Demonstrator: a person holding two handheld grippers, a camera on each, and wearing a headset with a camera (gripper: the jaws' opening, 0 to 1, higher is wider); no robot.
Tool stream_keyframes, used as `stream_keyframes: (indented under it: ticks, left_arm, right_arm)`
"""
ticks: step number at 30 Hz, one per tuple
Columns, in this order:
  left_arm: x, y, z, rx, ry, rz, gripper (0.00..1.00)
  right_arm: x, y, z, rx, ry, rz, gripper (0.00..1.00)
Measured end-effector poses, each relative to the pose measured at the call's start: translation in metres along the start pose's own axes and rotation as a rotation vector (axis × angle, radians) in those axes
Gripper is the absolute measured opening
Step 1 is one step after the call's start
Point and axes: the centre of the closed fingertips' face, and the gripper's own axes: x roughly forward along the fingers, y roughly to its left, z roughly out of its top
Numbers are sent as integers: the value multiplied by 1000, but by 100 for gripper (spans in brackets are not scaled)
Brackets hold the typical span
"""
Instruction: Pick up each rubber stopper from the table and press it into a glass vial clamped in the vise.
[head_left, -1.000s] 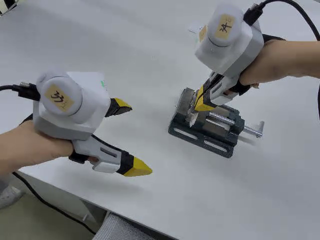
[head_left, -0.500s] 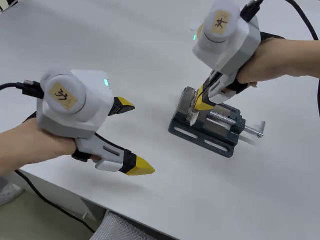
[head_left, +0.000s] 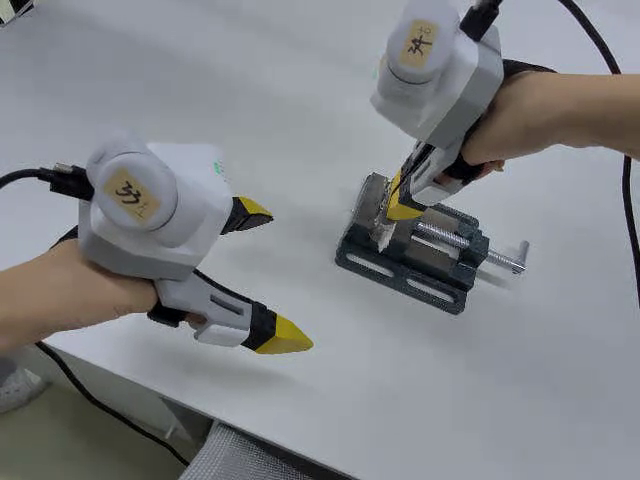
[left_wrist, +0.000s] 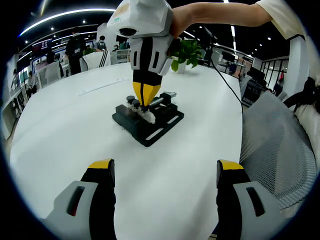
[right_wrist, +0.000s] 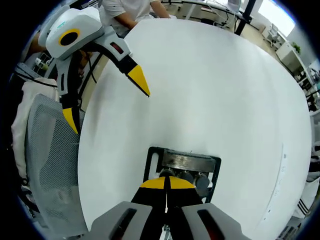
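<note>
Vials (right_wrist: 194, 178) beneath closed right gripper (right_wrist: 167, 183)

So the vise (head_left: 415, 255) sits on the bench (head_left: 250, 120), toward the right side, with the vials (left_wrist: 136, 104) in a row between its jaws. Right tongs (head_left: 400, 210) are directly over the vials. Left tongs (head_left: 275, 278) are well off to the left, near the bench's front edge.
</note>
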Motion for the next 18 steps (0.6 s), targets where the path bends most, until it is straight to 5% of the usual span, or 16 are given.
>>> stream_keyframes:
  ticks: [5,13,18]
  left_arm:
    - [-1,0,4,10,2,0,82]
    - [-2,-4,18,9,-9,-2,82]
    - [-3,-8,25,11,-9,-1,82]
  right_arm:
    - [0,4,0,5,-17,1,0]
    - [-1,3,0,-6,28,-10,0]
    - [-2,1,-2,39,-34,-3,0]
